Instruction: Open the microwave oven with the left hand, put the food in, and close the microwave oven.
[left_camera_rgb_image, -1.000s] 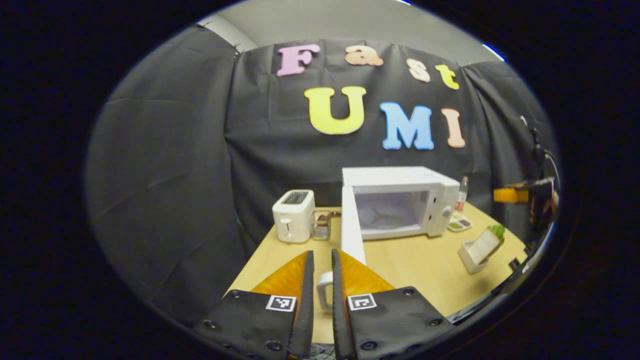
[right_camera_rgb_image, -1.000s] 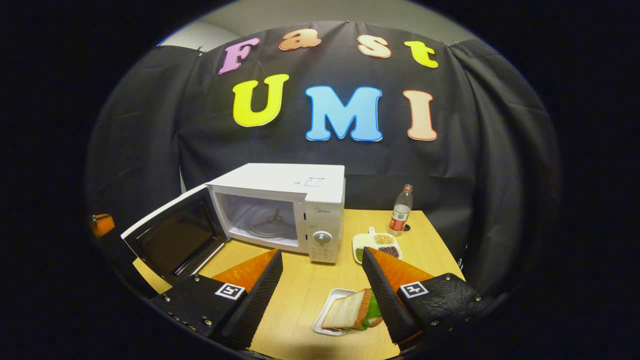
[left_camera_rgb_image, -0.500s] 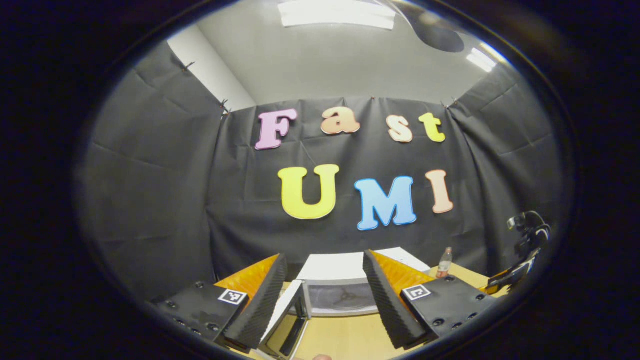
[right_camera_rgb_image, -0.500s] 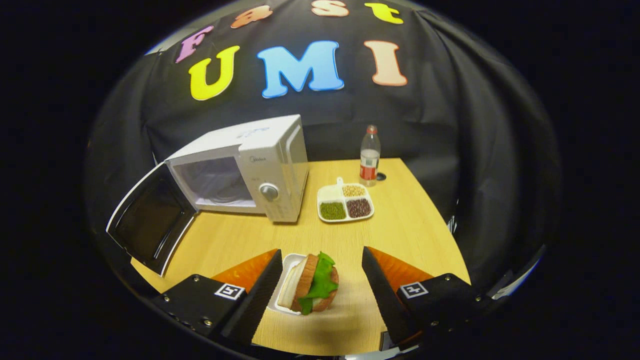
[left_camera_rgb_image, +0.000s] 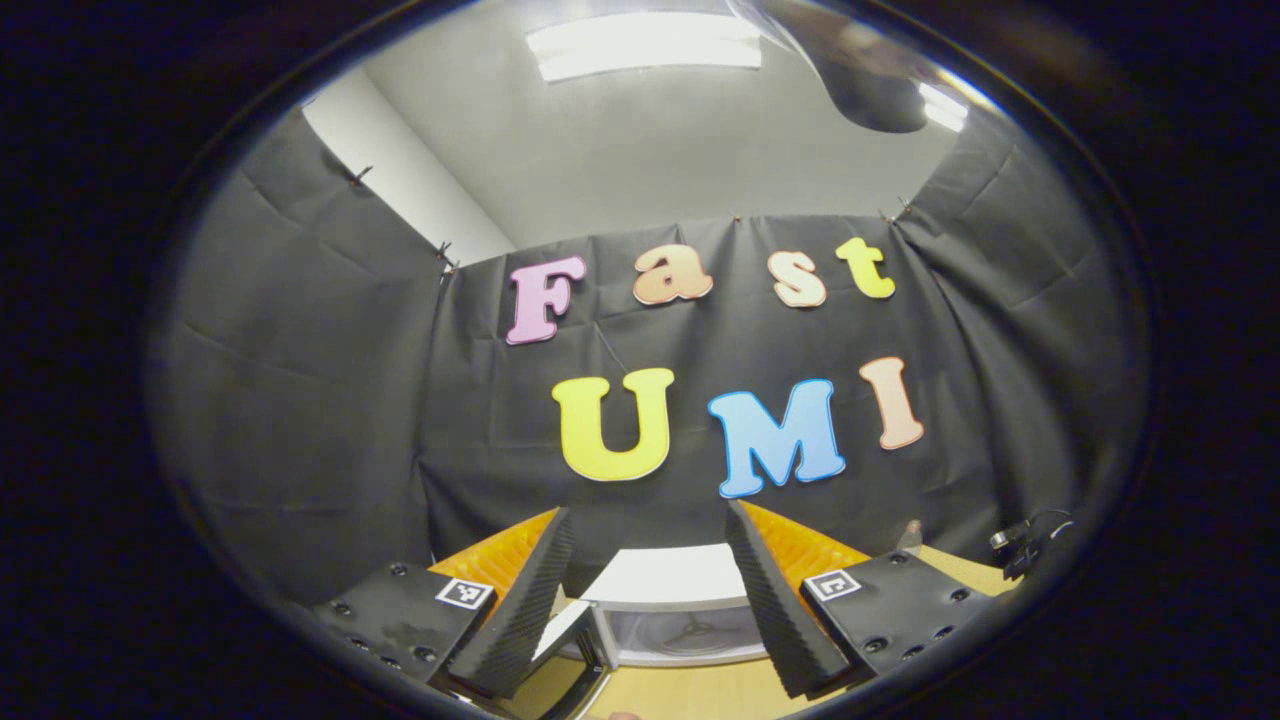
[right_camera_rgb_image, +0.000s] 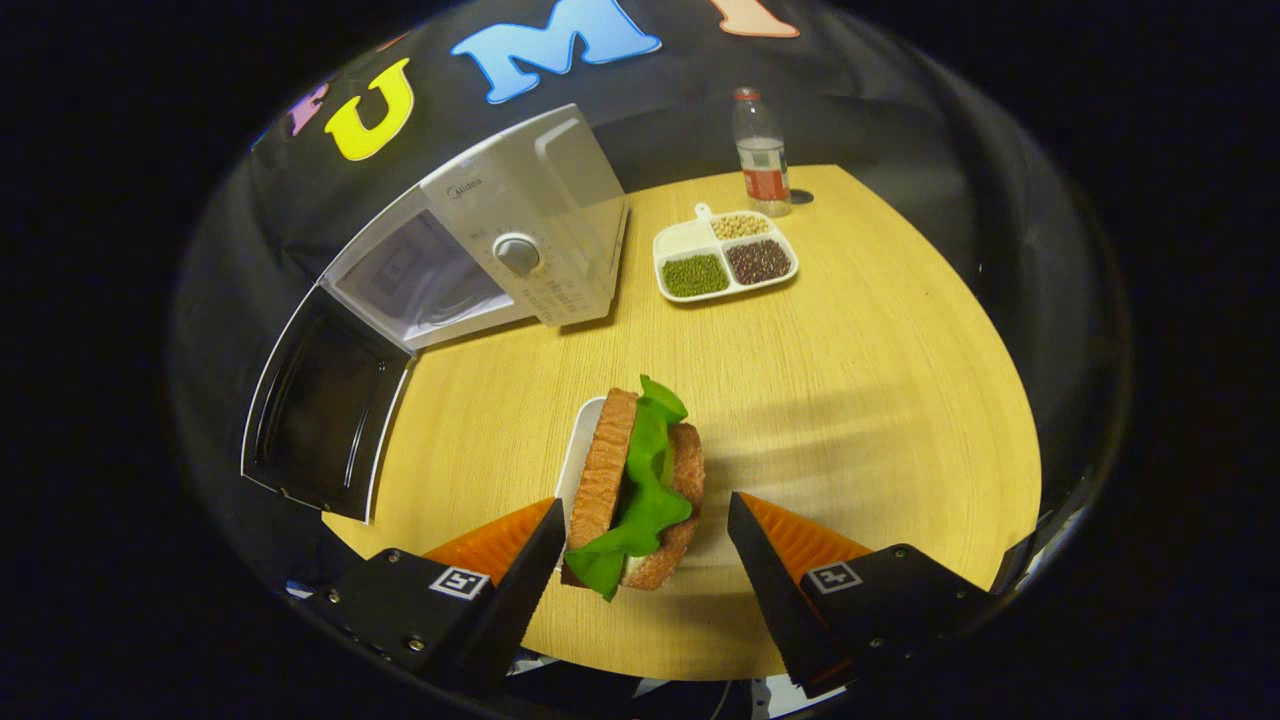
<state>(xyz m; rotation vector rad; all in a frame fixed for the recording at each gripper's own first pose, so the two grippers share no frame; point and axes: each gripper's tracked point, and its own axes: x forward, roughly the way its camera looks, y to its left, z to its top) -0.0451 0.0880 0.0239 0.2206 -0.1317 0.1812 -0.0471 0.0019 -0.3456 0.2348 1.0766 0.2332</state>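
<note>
The white box-shaped microwave oven (right_camera_rgb_image: 500, 250) stands at the far left of the round light-wood table (right_camera_rgb_image: 850, 400), and its dark-windowed door (right_camera_rgb_image: 320, 405) hangs fully open toward the near left edge. The opening step therefore reads as done; the step in hand is picking up the food.

The food is a toy sandwich of two brown bread slices with a green lettuce leaf between them (right_camera_rgb_image: 635, 485), standing on edge in a small white tray (right_camera_rgb_image: 577, 460) near the front of the table, well apart from the oven. The right gripper (right_camera_rgb_image: 640, 560) hovers above it with its jaws spread wide, one finger on each side of the sandwich and neither finger touching it, so it holds nothing.

The left gripper (left_camera_rgb_image: 650, 590) is likewise open and empty, raised and pointing at the booth's back wall, with the oven's white top (left_camera_rgb_image: 660, 580) and bright cavity (left_camera_rgb_image: 690, 635) visible between its fingers.

Farther back on the right sit a white divided dish of green, dark and pale beans (right_camera_rgb_image: 725, 260) and a clear plastic bottle with a red label (right_camera_rgb_image: 762, 150), both clear of the working path.

In my judgement the next move calls for lowering the right gripper and closing across the bread faces, firmly enough to lift. The carry then runs far and left into the cavity, clearing the door edge.
</note>
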